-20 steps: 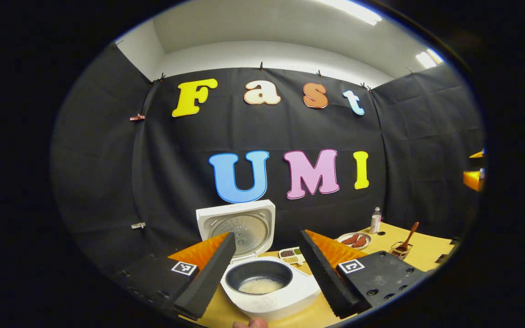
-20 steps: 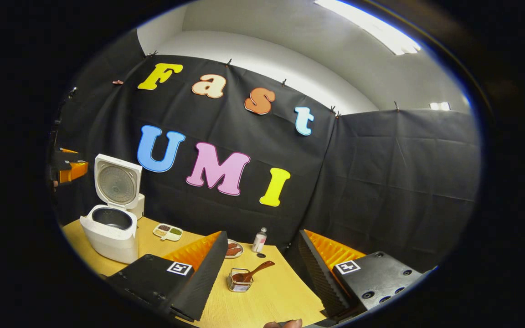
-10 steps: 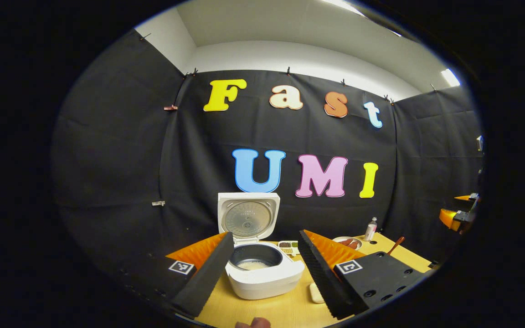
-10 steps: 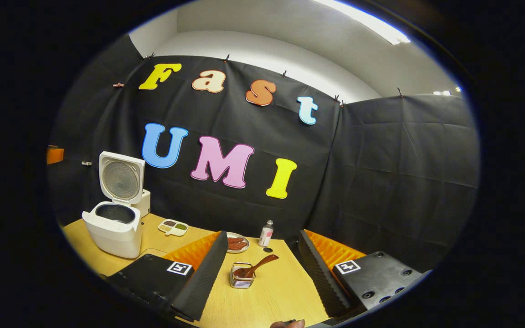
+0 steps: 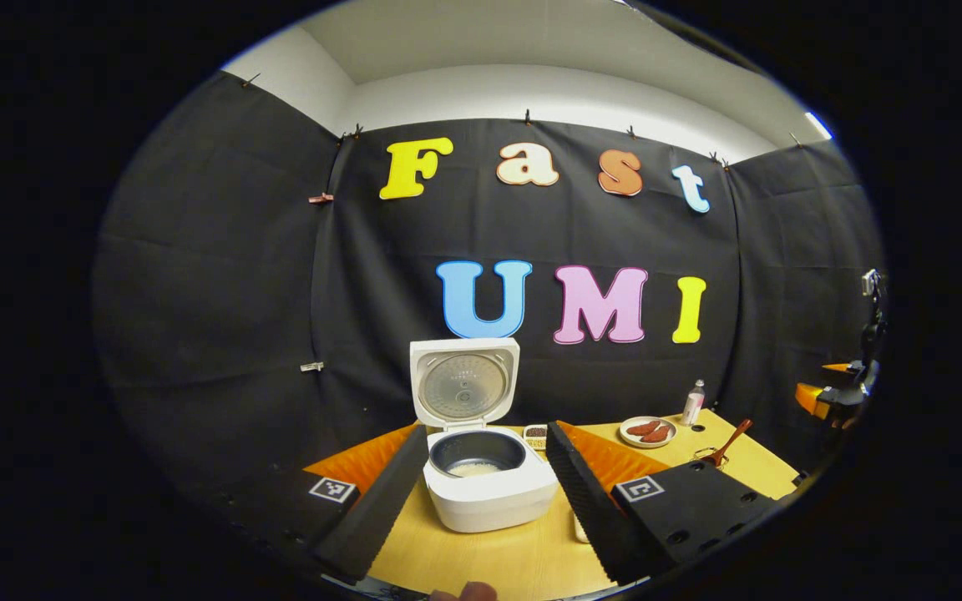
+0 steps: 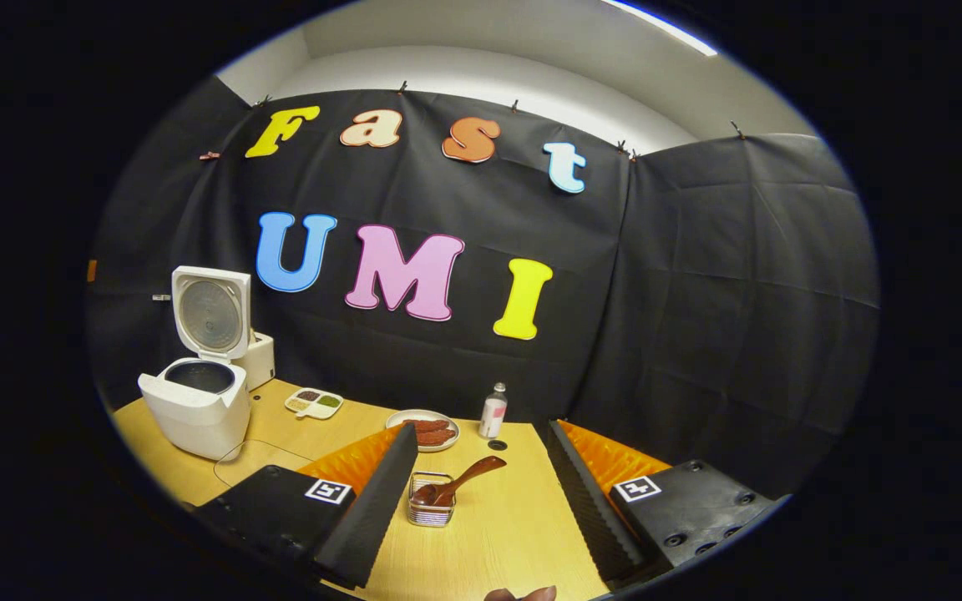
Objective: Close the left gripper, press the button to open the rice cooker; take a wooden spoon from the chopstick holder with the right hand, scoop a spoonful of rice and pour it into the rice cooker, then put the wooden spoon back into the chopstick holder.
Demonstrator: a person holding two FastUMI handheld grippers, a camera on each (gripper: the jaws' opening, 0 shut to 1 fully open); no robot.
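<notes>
The white rice cooker (image 5: 489, 497) stands open with its lid (image 5: 464, 388) upright and some white rice (image 5: 474, 469) in the dark pot. My left gripper (image 5: 487, 430) is open, and the cooker sits a little beyond its fingertips, apart from them. The wooden spoon (image 6: 463, 482) leans in the wire chopstick holder (image 6: 431, 505) on the table. My right gripper (image 6: 478, 428) is open and empty, with the holder low between its fingers, untouched. The cooker (image 6: 193, 409) stands far left in the right gripper view. The right gripper (image 5: 832, 396) also shows at the far right of the left gripper view.
On the wooden table (image 6: 506, 534) stand a divided dish of grains (image 6: 314, 403), a plate of sausages (image 6: 427, 430) and a small bottle (image 6: 493, 411) along the back. A white box (image 6: 257, 361) sits behind the cooker. A fingertip (image 6: 518, 594) shows at the bottom edge.
Both grippers have drawn back, so the cooker looks smaller in the left gripper view. The right gripper view has tipped down, and the holder now sits closer between its fingers. Both stay open.
</notes>
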